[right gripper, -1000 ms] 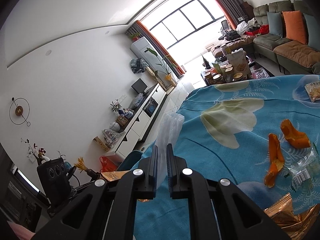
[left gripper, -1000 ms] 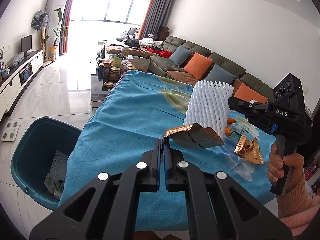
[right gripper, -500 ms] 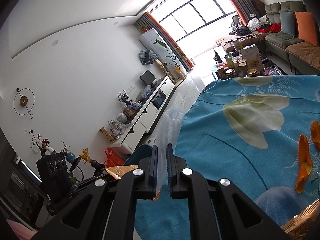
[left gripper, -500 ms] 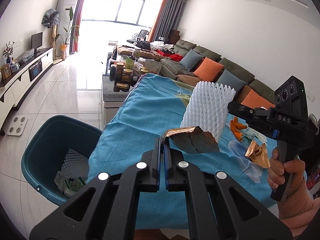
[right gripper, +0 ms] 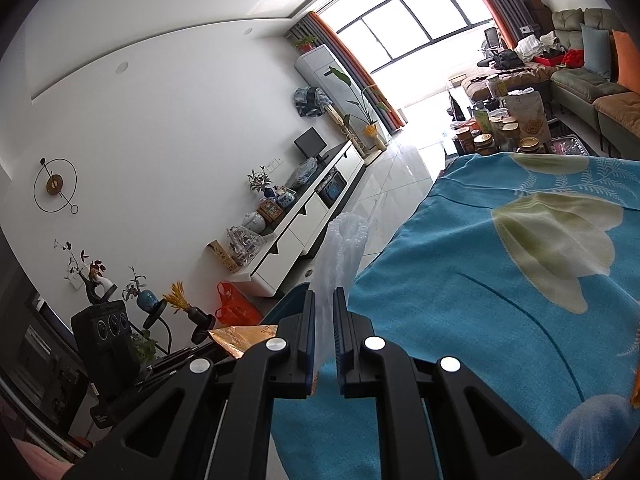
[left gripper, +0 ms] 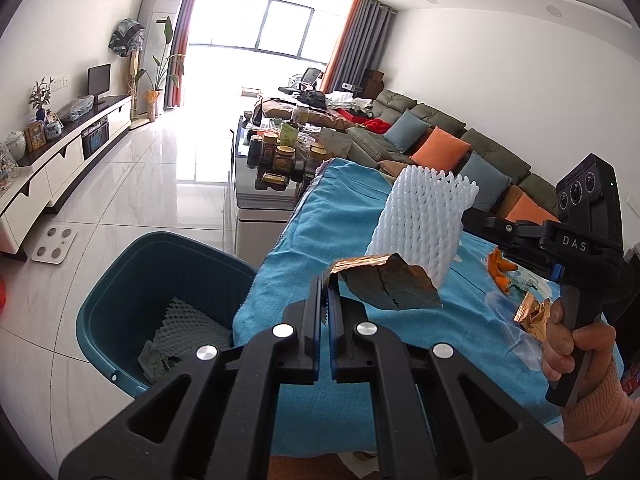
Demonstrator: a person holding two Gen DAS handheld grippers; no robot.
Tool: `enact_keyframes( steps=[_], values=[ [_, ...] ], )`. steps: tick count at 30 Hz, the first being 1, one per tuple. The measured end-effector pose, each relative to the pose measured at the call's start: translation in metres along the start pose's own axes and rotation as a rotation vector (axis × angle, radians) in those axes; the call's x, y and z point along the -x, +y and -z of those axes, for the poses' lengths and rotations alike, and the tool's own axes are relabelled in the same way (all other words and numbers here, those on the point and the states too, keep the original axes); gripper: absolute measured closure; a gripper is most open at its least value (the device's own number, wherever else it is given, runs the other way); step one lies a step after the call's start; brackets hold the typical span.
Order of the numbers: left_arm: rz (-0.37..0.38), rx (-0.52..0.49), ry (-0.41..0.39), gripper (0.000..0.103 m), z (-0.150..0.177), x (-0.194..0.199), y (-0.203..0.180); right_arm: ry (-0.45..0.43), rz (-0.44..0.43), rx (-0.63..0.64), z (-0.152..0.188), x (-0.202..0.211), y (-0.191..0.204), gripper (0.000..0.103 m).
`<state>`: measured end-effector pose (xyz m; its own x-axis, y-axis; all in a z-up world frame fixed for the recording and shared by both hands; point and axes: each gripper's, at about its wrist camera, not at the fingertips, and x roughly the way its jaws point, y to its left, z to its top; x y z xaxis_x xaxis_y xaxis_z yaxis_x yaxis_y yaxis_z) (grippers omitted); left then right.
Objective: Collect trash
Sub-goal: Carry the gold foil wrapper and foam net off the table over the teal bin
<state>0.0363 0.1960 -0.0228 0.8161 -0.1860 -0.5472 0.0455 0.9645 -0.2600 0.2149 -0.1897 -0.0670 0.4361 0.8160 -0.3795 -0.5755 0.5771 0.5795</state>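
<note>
My left gripper (left gripper: 327, 286) is shut on a gold foil wrapper (left gripper: 384, 286), held over the left edge of the table with the blue cloth (left gripper: 320, 216). My right gripper (right gripper: 324, 300) is shut on a white foam fruit net (right gripper: 344, 248), which stands up beside the wrapper as the foam net (left gripper: 420, 224) in the left wrist view. A teal trash bin (left gripper: 120, 292) sits on the floor left of the table, just below and left of both grippers, with another foam net (left gripper: 188, 328) and scraps inside. More trash lies on the cloth: orange peel (left gripper: 500, 268) and a crumpled gold wrapper (left gripper: 534, 316).
A person's hand (left gripper: 568, 344) holds the right gripper's handle. A low glass table with jars (left gripper: 276, 156) stands beyond the blue cloth. A sofa (left gripper: 440, 148) runs along the right wall, a TV cabinet (left gripper: 68, 152) along the left. A bathroom scale (left gripper: 54, 239) lies on the tiled floor.
Both grippers have moved left with the wrapper and the foam net, from over the table toward the bin. The bin now shows nearer and more fully.
</note>
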Motion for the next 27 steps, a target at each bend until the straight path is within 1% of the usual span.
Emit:
enact_keyframes(
  steps=[18, 27],
  values=[
    [-0.093, 0.036, -0.035, 0.1, -0.002, 0.02, 0.033, 0.053, -0.053, 0.042, -0.007, -0.038, 0.021, 0.095],
    [-0.14, 0.049, -0.042, 0.1, -0.003, 0.025, 0.05, 0.082, -0.074, 0.052, -0.004, -0.054, 0.03, 0.095]
  ],
)
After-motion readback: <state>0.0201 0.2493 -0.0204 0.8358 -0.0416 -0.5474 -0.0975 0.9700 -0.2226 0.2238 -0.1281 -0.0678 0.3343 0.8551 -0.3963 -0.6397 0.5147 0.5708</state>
